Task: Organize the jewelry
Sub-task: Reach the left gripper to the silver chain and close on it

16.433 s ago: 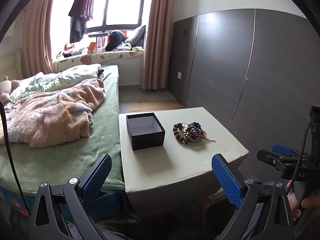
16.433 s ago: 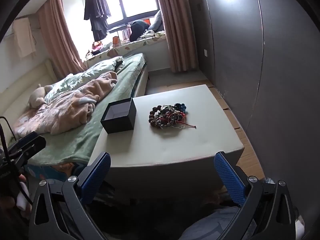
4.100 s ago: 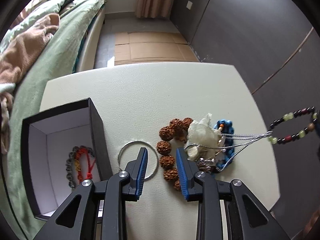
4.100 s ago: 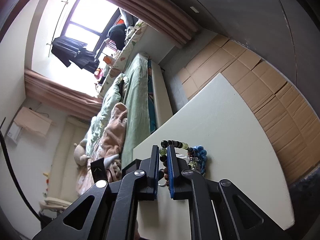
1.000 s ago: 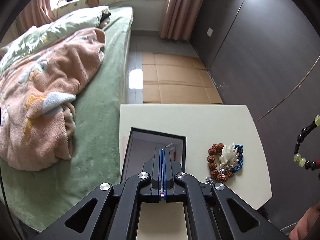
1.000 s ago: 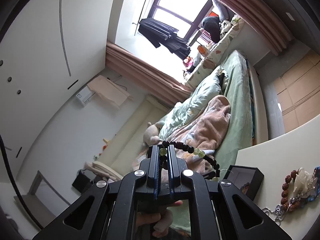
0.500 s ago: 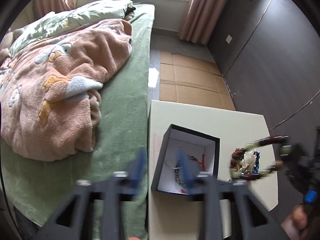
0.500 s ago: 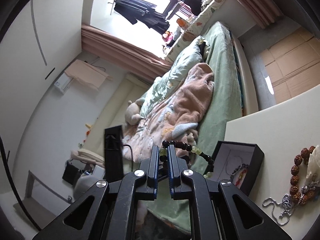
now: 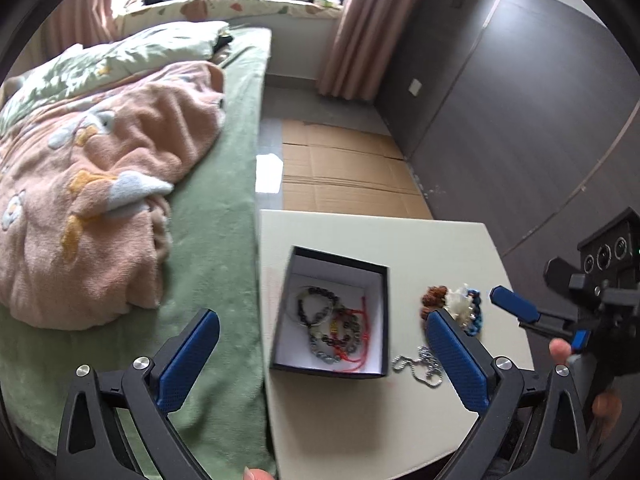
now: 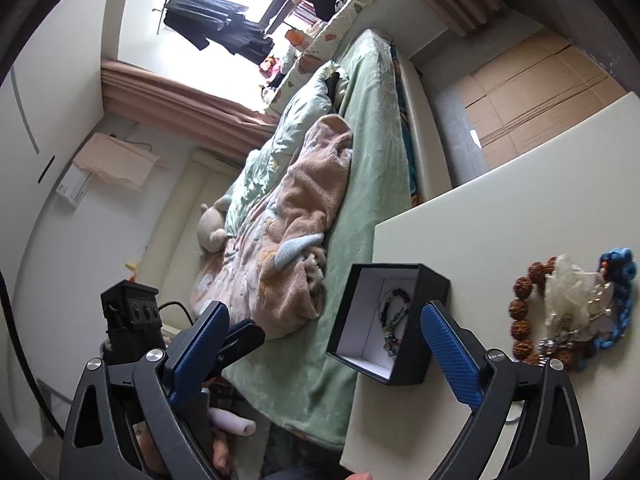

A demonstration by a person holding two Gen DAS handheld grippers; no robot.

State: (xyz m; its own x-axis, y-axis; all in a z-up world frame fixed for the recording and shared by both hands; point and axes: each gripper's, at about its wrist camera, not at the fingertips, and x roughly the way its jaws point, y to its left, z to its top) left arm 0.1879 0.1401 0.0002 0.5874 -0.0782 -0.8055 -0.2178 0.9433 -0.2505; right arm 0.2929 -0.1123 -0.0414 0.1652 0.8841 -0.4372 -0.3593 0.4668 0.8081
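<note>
Left gripper [image 9: 324,354]: tongs opening, spread wide, nothing between the pads. Right gripper [image 10: 332,354]: tongs likewise opening and spread wide, nothing held; it also shows at the right edge of the left wrist view [image 9: 516,308], carried by a hand [image 9: 580,376].

Carrier: a pale cream square bedside table [image 9: 440,240] against a green-covered bed [image 9: 212,240].

Container: a black square cardboard box with white lining [image 9: 382,280] stands near the table's bed-side edge, lid off. Inside lie a dark beaded bracelet [image 9: 316,304], a red cord bracelet [image 9: 352,344] and further strands that overlap too closely to separate.

Still outside, toward the table's opposite edge, well apart from the box:
- a bracelet of large brown knobbly seed beads [image 10: 520,312];
- a white translucent carved ornament [image 10: 568,284] resting on the heap;
- a blue braided cord bracelet [image 10: 620,304];
- a fine silver chain [image 9: 420,364], just beside the box's near corner.

Handling, as judged: all pieces are light and limp. The seed beads are hard and bumpy, offering a sure pinch across one bead. The chain is thin and slippery, likely to slide; pinch a bunched section. The ornament looks brittle; grip gently. The heap appears entangled, so lifting one piece may drag others.
</note>
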